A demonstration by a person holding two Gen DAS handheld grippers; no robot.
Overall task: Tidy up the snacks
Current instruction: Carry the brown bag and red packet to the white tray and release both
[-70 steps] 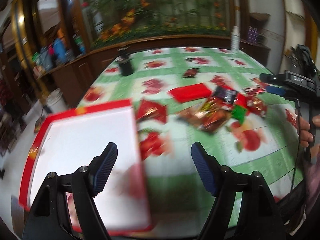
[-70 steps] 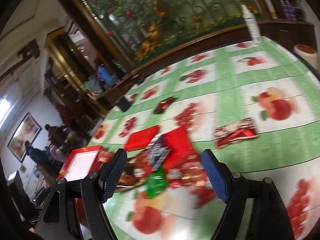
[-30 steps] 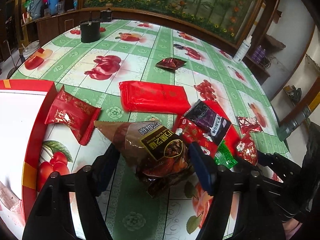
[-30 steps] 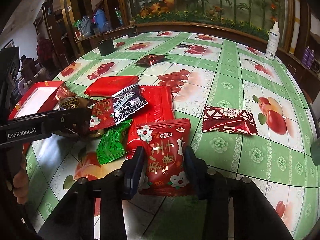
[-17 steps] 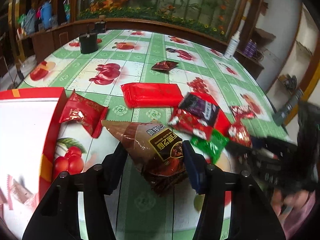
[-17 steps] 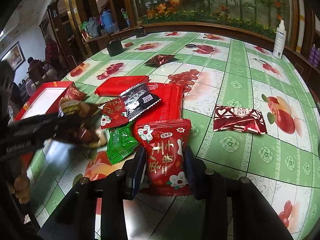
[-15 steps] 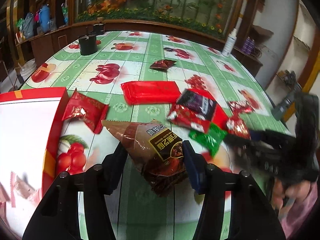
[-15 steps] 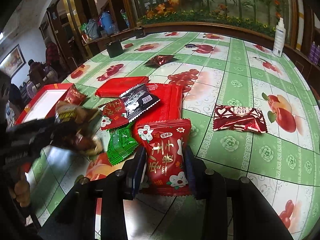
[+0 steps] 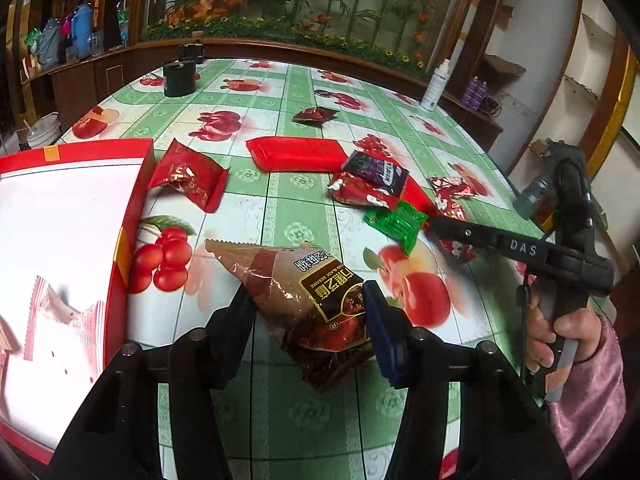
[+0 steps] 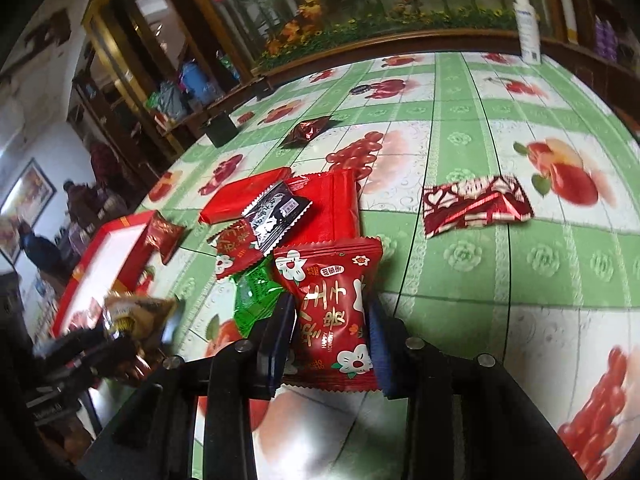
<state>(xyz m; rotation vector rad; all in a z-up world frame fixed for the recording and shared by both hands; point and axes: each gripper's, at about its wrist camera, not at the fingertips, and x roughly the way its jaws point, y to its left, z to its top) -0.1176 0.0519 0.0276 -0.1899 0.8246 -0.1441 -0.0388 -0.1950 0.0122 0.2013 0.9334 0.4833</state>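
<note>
At the bottom centre of the left wrist view, the left gripper (image 9: pixel 306 312) is clamped on a brown sesame-snack bag (image 9: pixel 308 300), its 2 pads pressing the bag's sides. The bag's long axis runs from lower right to upper left of the frame, the crimped narrow end pointing up and left toward a red-rimmed white tray (image 9: pixel 138 184) at the left edge. Inside the tray, lower left, lie small red-and-white wrappers (image 9: pixel 60 312).

At the bottom centre of the right wrist view, the right gripper (image 10: pixel 330 320) is closing its jaws on a red flower-printed snack packet (image 10: pixel 334 312), which sits between the pads with its long axis running straight away from the camera, top edge toward the pile. The same gripper appears at the right of the left wrist view, held by a hand (image 9: pixel 548 332) in a pink sleeve (image 9: pixel 588 408).

Just beyond, mid-frame, a green packet (image 10: pixel 256 294) touches the flower packet's left side. Behind it, a black-and-white packet (image 10: pixel 276 212) lies on a smaller red flower packet (image 10: pixel 236 250) and on a large red pouch (image 10: pixel 328 210). A flat red bar packet (image 10: pixel 240 196) lies to the upper left. A red heart-patterned wrapper (image 10: pixel 476 204) lies apart at centre right; a dark red foil packet (image 10: pixel 308 130) lies farther off.

All rest on a green-and-white fruit-print tablecloth (image 10: pixel 500 272). A white spray bottle (image 10: pixel 528 28) stands at the far edge, upper right.
</note>
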